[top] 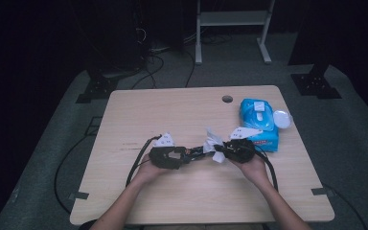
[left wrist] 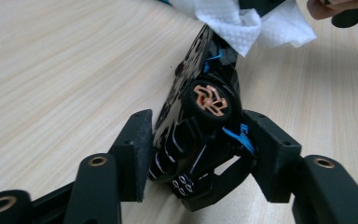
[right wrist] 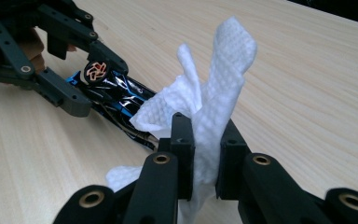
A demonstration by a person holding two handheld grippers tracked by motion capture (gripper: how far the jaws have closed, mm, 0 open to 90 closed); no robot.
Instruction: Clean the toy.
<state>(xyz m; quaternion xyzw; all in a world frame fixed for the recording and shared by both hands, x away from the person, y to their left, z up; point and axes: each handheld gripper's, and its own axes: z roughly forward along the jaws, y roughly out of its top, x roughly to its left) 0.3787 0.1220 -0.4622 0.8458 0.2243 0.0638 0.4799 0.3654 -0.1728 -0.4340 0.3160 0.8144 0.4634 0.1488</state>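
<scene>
Inspection at centre frame of the high view: the left gripper (top: 184,155) holds a black toy race car (top: 197,151) by its rear end, its fingers (left wrist: 135,154) narrowed against both flanks just behind the copper-spoked wheel. The car is held on its side, nose pointing toward the upper part of the left gripper view. Judgement: this grip steadies the car and turns its bodywork toward the other hand for wiping.

The right gripper (top: 223,151) has its fingers (right wrist: 182,154) closed on a white wet wipe (right wrist: 214,93), pinched at its middle so loose folds stand up above them and a tail hangs below. In the right gripper view the wipe overlaps the car's front end; actual contact cannot be confirmed.

A blue wipes pack (top: 259,122) with its lid open lies at right of frame, just beyond the right hand, presumably the source of the wipe.

Clearances: work sits in the middle of the desk (top: 139,110), well apart from every edge. Bare surface lies left and toward the upper frame; the pack limits rightward travel.
</scene>
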